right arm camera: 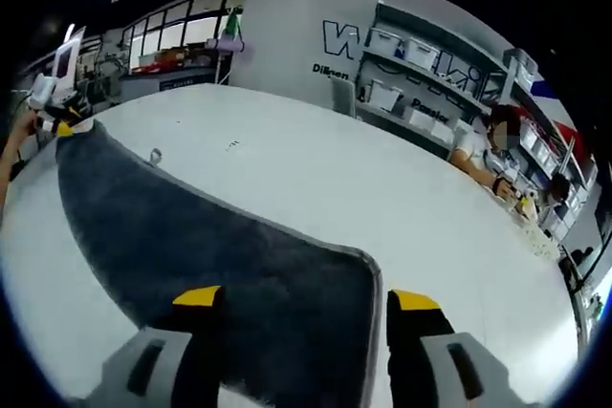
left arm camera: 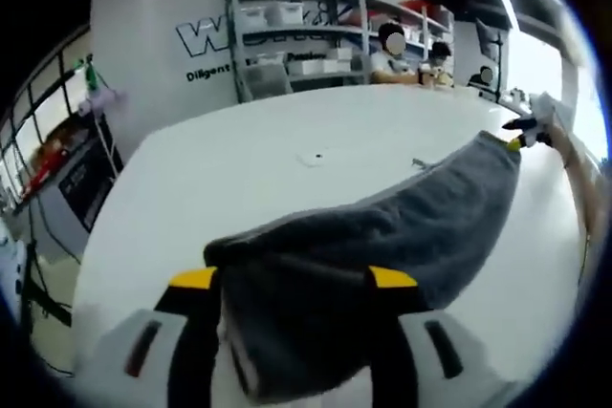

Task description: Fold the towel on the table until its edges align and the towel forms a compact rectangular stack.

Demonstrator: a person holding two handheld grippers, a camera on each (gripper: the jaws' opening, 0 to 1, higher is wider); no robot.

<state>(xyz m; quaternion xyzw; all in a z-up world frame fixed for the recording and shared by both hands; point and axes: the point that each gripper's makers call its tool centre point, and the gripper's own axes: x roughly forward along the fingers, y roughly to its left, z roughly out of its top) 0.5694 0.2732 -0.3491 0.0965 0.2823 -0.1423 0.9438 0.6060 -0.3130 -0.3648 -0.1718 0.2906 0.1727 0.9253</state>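
Grey towel [left arm camera: 382, 246] held stretched between 2 grippers, long axis toward 2 o'clock in left gripper view. Left gripper [left arm camera: 296, 279] jaws spread, towel end bunched between; grip cannot be told. Right gripper [right arm camera: 306, 298] jaws wide, towel corner between; grip cannot be told.

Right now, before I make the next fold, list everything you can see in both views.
Towel: one, dark grey with a lighter hem, held up over the table between both tongs.
Table: one, white, large, under the towel.
Small bits: two or three, on the tabletop beyond the towel; too small to identify.
Shelves: one rack, grey, holding white bins, against the back wall.
Wall sign: dark lettering on the white wall.
People: two, seated at the table's far edge.
Left tongs: yellow tips, shut on one towel end.
Right tongs: yellow tips, towel end between them; grip unclear.
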